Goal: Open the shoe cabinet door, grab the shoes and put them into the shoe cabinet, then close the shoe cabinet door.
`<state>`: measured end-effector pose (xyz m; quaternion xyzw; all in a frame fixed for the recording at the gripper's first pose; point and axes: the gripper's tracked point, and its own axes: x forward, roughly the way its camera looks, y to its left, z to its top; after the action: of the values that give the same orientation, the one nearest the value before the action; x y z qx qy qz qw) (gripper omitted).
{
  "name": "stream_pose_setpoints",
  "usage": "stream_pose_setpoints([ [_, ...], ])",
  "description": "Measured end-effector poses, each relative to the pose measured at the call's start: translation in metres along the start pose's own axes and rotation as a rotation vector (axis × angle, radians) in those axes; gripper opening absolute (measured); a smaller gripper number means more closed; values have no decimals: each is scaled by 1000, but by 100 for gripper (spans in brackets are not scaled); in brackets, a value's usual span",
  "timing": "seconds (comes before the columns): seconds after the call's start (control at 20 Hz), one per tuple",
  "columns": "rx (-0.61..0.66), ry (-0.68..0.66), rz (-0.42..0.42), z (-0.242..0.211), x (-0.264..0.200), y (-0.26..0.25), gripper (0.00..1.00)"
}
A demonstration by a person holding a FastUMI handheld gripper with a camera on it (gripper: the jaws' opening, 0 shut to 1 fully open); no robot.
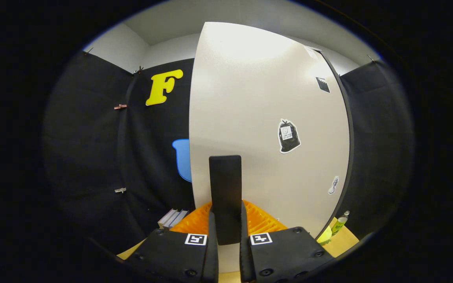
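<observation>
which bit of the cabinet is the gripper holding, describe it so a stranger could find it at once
Start at the big pale cabinet door, which bears a few small stickers. Near its lower left edge stands an upright dark handle, clamped between the fingers of the gripper with an orange ribbed thing just behind. It is the only tall dark slab sticking out from the door; the stickers lie flat.

The one camera rides on the gripper [225, 239], looking forward along its fingers, close up against the cabinet door [266, 118].

the gripper [225, 251] has two chunky blocks with round screws, and each block wears a small square black-and-white tag on top.
</observation>
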<state>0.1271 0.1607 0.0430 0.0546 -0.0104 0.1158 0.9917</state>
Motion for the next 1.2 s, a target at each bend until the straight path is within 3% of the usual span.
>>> stream_pose_setpoints([
  [0.55, -17, 9, 49, 5, -86, -51, 25],
  [1.2, -10, 20, -15, 13, -146, -136, 24],
])
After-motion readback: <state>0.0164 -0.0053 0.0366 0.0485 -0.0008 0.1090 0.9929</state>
